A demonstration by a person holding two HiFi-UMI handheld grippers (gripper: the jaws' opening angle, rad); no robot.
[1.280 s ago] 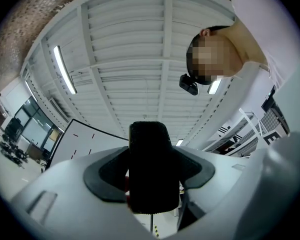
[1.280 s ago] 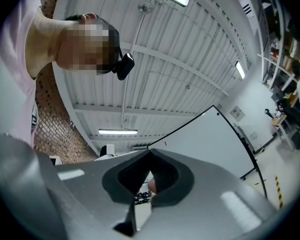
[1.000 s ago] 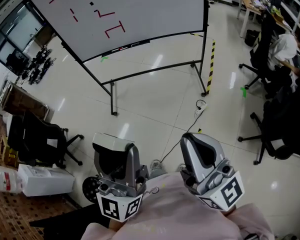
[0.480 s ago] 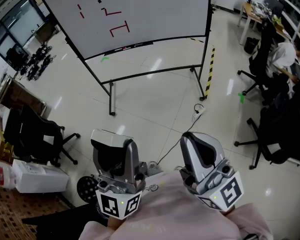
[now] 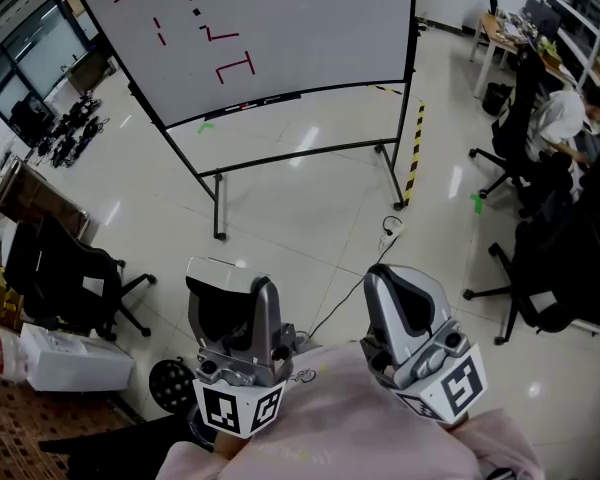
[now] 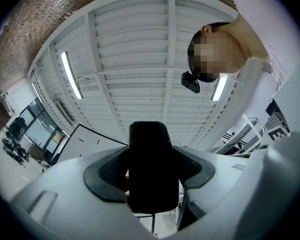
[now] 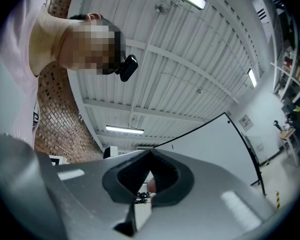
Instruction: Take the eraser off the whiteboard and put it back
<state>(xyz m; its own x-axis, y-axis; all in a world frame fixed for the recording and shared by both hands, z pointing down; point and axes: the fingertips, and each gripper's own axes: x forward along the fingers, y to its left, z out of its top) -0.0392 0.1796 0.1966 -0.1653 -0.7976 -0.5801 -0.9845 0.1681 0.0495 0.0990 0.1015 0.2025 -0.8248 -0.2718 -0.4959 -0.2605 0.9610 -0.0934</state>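
Left gripper (image 5: 223,280): near, jaws together, empty.
Right gripper (image 5: 400,283): near, jaws together, empty.
Whiteboard (image 5: 320,28): far, red marks.
Eraser (image 5: 197,12): on whiteboard.

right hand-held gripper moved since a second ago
Yes, slightly forward: the right hand-held gripper now shows nearer the whiteboard stand in the head view.

One whiteboard (image 5: 310,28) is standing at the far edge of the floor (image 5: 310,198). One small black eraser (image 5: 196,12) is sticking near its top left corner. Four short red lines (image 5: 161,38) and two bent red lines (image 5: 235,65) are showing around it. Three black chairs are standing about: one at the floor's left edge (image 5: 65,278) and two at its right edge (image 5: 525,118) (image 5: 565,258). One person (image 5: 565,118) is sitting there too. Two grippers are showing at the near edge: the left gripper (image 5: 225,276) and the right gripper (image 5: 400,280).
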